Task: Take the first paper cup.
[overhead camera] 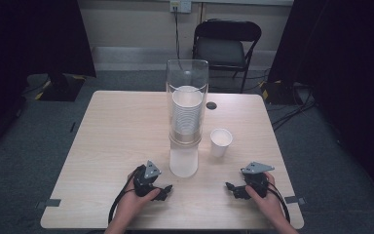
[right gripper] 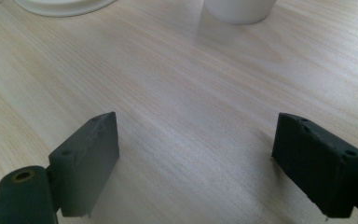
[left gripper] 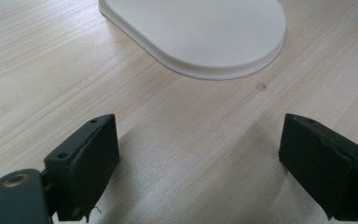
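left gripper [overhead camera: 164,190]: jaws wide, empty, near cup dispenser [overhead camera: 185,117] base | right gripper [overhead camera: 233,187]: jaws wide, empty, paper cup [overhead camera: 220,141] beyond

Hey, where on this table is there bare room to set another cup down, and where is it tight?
The table's whole left half is bare, from the cup dispenser out to the left edge. Another free strip lies between the left gripper and the right gripper. It is tight between the dispenser and the single white cup, and around the small black disc behind them.
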{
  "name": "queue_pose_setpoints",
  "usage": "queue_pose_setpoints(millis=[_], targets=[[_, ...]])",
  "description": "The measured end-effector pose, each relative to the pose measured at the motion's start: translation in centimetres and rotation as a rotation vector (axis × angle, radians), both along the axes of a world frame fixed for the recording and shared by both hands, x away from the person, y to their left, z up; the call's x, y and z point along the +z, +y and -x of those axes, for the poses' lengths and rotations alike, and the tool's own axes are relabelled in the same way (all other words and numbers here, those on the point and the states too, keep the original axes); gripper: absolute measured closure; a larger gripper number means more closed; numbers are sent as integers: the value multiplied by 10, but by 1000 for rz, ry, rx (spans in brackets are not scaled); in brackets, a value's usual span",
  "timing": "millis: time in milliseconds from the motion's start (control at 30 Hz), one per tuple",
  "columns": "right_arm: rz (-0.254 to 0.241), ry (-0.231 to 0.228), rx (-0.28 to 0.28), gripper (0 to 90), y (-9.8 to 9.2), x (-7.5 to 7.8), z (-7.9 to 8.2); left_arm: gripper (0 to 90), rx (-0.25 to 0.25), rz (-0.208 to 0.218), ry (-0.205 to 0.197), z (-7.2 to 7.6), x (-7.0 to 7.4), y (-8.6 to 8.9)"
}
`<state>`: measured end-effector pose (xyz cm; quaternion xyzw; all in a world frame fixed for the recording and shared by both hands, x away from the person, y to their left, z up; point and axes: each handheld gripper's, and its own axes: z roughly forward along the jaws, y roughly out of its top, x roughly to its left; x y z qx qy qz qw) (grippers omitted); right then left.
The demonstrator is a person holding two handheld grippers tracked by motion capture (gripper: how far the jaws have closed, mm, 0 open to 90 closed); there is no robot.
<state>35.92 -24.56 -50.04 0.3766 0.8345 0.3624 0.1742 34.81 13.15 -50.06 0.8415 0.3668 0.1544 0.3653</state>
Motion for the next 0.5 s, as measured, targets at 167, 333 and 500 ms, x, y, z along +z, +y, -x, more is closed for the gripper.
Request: queue_pose_setpoints(millis=[167,333,500], targets=[[-2,2,-1,136,0,0,0,117,-11,3,-3,0,-1,1],[-3,3,-1,136,0,0,0,158,-3,-1,-5,-1,1,3],[-1,2,-2,136,0,0,0,164,41,87,13,-3,18,1]])
